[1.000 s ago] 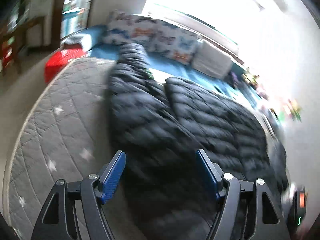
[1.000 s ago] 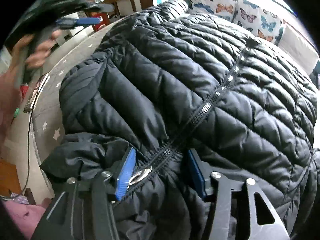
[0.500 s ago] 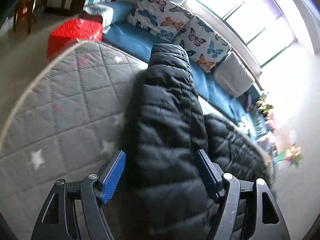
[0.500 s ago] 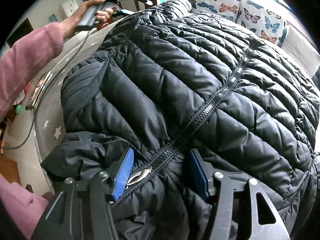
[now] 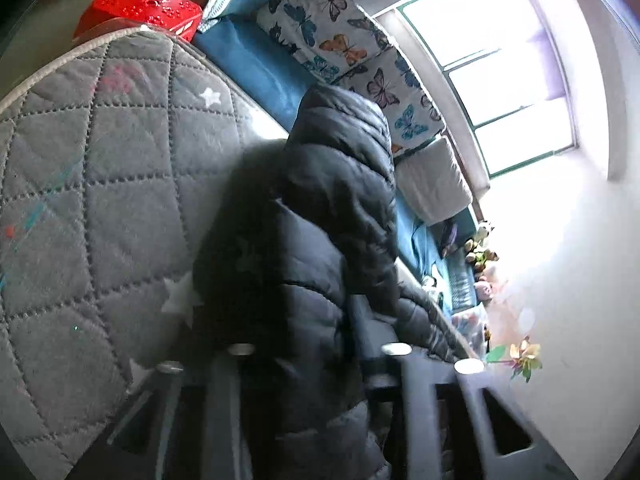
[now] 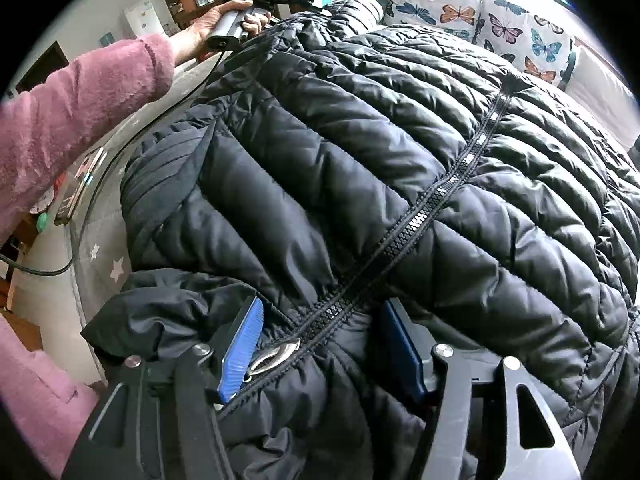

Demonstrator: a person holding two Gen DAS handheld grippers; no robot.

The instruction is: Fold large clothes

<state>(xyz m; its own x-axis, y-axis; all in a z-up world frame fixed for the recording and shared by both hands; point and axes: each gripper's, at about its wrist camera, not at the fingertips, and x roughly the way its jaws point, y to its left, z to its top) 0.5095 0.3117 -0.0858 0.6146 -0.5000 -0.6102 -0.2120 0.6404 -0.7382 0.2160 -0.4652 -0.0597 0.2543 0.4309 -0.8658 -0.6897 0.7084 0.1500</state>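
A large black quilted puffer jacket (image 6: 400,140) lies front up on a grey quilted star-print mat (image 5: 100,200). Its zipper (image 6: 436,200) runs down the middle. My right gripper (image 6: 320,340) stands over the collar with its jaws around the zipper top and silver pull (image 6: 276,354), blue pads (image 6: 244,344) apart from each other. My left gripper (image 5: 308,344) sits over the jacket's sleeve (image 5: 332,208); the sleeve fabric fills the gap between its jaws, and its fingertips are dark and blurred. The left gripper also shows in the right wrist view (image 6: 308,0) at the sleeve.
A blue sofa (image 5: 256,60) with butterfly cushions (image 5: 340,40) and a white cushion (image 5: 432,180) lies behind the mat. A red box (image 5: 140,4) stands by the mat's far corner. A black cable (image 6: 92,200) and a phone (image 6: 78,192) lie on the mat's edge.
My left gripper swung away from the jacket body to the sleeve and came down onto it, its jaws narrowing around the fabric. My right gripper stayed at the collar.
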